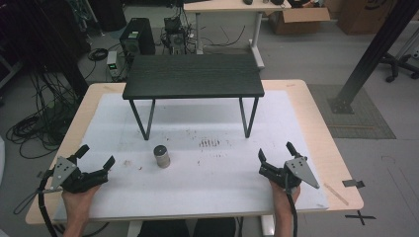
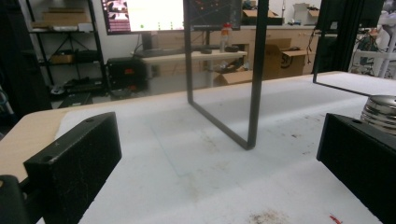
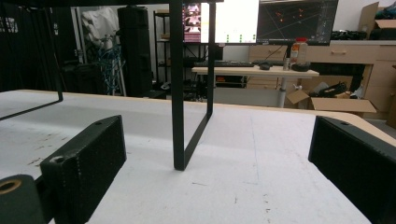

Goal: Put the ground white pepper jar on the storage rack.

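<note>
- Can (image 1: pixel 161 156) stood upright on the white mat (image 1: pixel 207 192), long axis vertical, domed metal top up; it sat in front of the shelf (image 1: pixel 192 75), nearer the shelf's left legs.
- Nothing touched it. Its free standing, near the person's edge, probably left it open to a side grasp.
- Left gripper (image 1: pixel 95 156) rested low on the mat, jaws spread wide, near the can on its left; the can's top (image 2: pixel 382 110) showed past one jaw.
- Right gripper (image 1: pixel 274 152) sat well apart on the right, jaws spread, holding nothing, aimed at a shelf leg (image 3: pixel 176 88).
- Both looked parked, ready to start.
</note>
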